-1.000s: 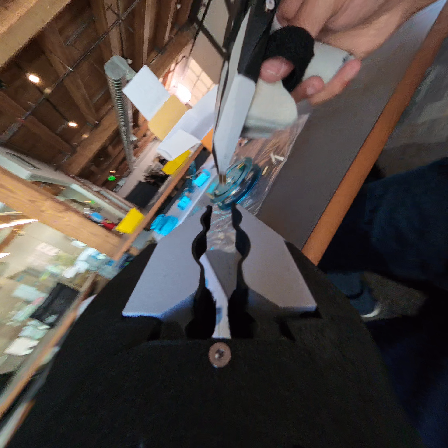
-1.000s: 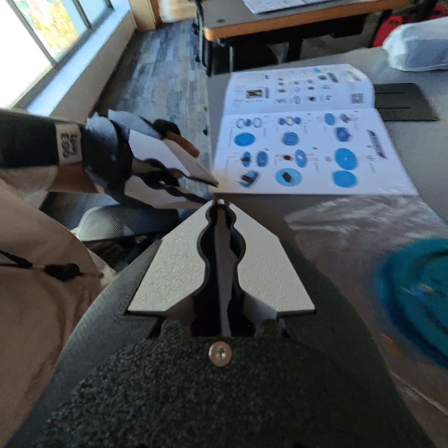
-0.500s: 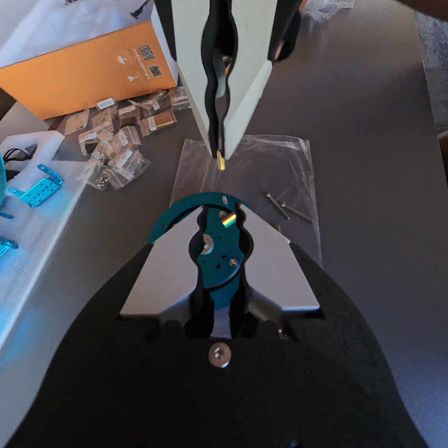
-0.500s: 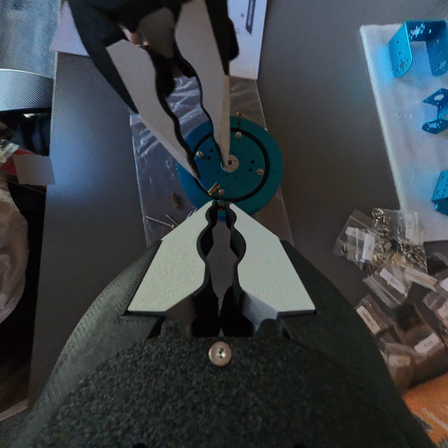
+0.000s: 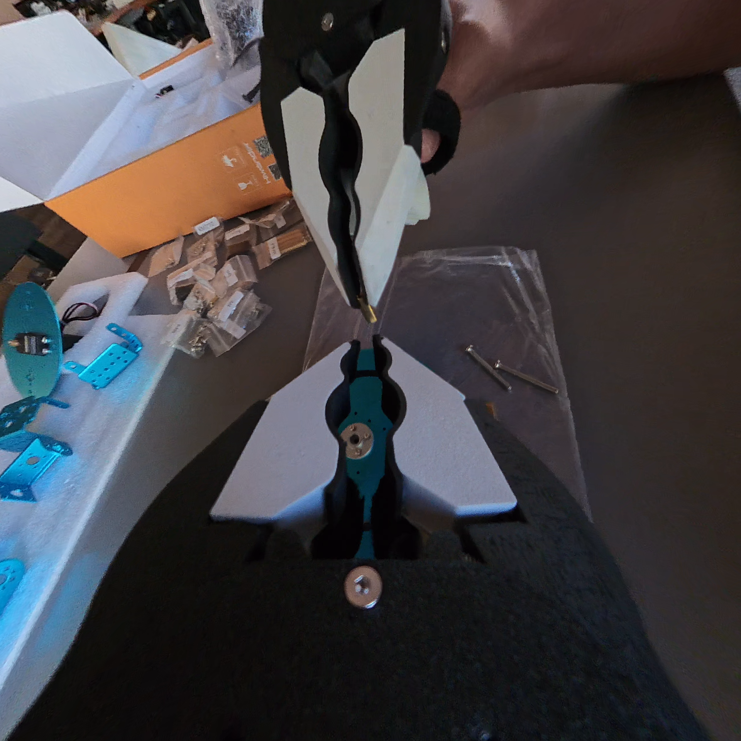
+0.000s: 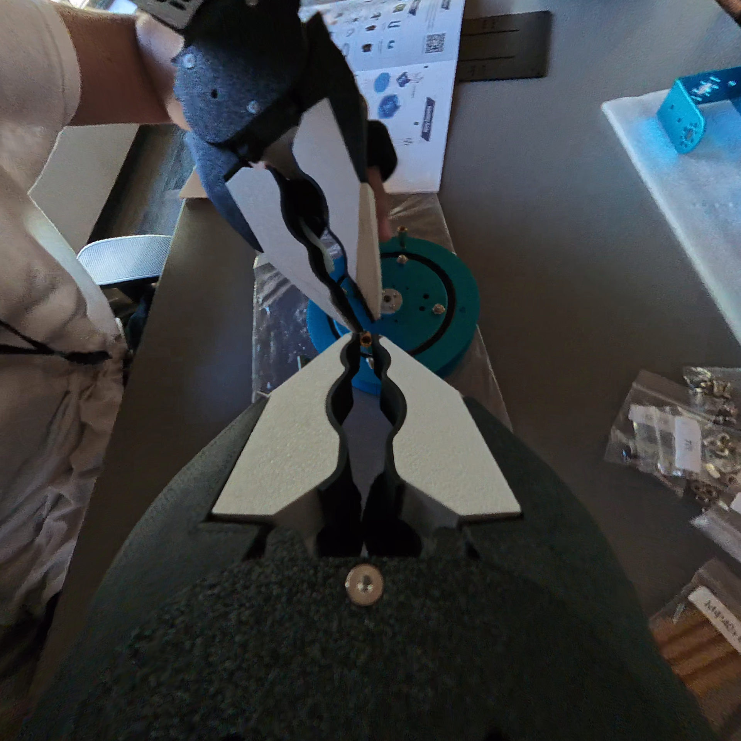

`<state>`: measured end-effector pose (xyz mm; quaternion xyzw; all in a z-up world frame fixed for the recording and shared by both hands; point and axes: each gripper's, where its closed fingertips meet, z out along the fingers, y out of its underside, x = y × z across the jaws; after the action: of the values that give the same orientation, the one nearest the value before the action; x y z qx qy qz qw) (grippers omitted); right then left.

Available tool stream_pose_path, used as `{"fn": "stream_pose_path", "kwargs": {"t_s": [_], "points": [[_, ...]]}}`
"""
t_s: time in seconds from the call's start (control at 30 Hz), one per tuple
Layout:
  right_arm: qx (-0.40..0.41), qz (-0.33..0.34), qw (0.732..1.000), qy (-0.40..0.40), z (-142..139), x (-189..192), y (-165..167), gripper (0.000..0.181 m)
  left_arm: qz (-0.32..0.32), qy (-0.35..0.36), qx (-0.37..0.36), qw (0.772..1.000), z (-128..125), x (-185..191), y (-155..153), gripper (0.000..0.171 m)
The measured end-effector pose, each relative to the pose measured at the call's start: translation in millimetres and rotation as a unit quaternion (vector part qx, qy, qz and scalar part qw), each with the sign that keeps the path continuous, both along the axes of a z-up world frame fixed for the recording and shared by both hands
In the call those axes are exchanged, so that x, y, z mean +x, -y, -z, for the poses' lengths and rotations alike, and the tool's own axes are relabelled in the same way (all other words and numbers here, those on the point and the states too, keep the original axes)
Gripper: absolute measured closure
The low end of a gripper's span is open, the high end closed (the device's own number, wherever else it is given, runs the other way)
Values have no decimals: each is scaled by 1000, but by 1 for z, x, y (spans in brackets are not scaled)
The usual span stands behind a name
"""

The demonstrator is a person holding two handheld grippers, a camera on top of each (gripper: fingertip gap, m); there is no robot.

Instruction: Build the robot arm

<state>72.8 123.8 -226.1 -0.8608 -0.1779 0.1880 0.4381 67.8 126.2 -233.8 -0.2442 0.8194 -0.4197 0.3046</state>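
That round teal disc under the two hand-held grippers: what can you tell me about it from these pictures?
The teal disc looks like painted or anodised metal, thick-rimmed, with a dark ring groove. A silvery hub sits at its centre, amid small holes. A few brass standoffs stand upright on its face. It lies flat on a clear plastic bag on the grey table. The left hand-held gripper hangs just above it; whether the gripper touches the disc is unclear.

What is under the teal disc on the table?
The teal disc lies on a clear plastic bag spread on the grey table. Anything directly beneath the disc is hidden.
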Motion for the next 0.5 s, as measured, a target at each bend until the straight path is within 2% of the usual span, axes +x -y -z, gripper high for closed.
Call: {"fn": "stream_pose_path", "kwargs": {"t_s": [0.1,0.27,0.5], "points": [[-15,5,1000,-24,8,1,2,176,-26,0,22,999,7,2,-13,164],[-10,-1,1000,23,14,-4,0,176,12,-49,-24,998,10,-10,-6,163],[-15,10,997,72,24,-4,-3,176,1,-89,-47,995,12,-7,-18,166]]}}
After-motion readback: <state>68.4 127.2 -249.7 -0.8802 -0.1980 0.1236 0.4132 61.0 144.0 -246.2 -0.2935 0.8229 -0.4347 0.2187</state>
